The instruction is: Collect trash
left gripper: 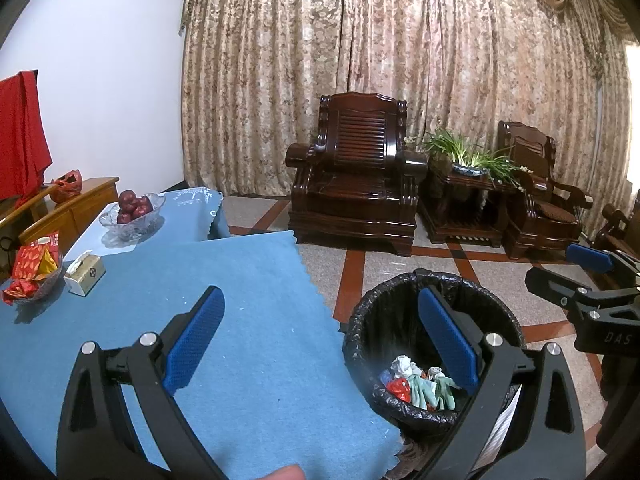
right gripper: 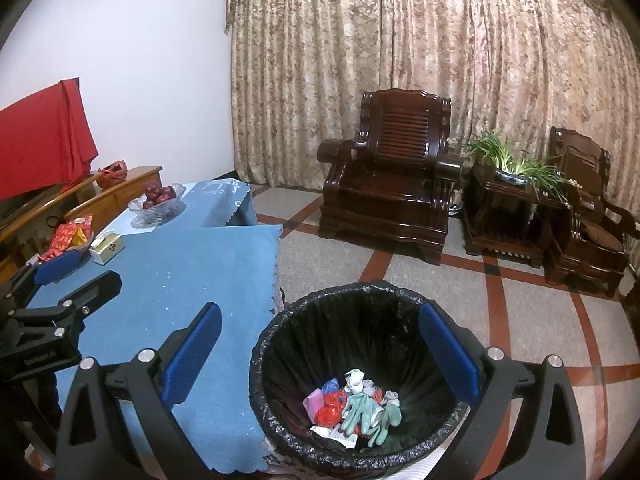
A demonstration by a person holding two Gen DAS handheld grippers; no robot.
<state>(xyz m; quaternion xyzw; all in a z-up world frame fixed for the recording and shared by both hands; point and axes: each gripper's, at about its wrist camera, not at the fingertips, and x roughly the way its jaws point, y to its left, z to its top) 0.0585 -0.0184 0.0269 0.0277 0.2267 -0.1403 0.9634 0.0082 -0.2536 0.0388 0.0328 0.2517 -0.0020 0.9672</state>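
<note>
Left wrist view: my left gripper (left gripper: 322, 344) is spread wide, nothing between the fingers, angled down over the corner of the blue table cloth (left gripper: 248, 292); one blue pad sits over the cloth, the other over the trash bin (left gripper: 360, 340); the bin stands on the floor just beside the table's corner, mouth up, black liner folded over the rim; trash (left gripper: 418, 384) lies at its bottom, w/ pale green gloves, white crumpled paper, red wrappers; right gripper (left gripper: 592, 280) shows beyond the bin, can't tell its state here.

Right wrist view: my right gripper (right gripper: 320, 354) is wide too, empty, hovering above the bin (right gripper: 280, 344); trash (right gripper: 354, 406) lies below, between the pads; gloves' (right gripper: 362, 408) fingers point toward me.
</note>
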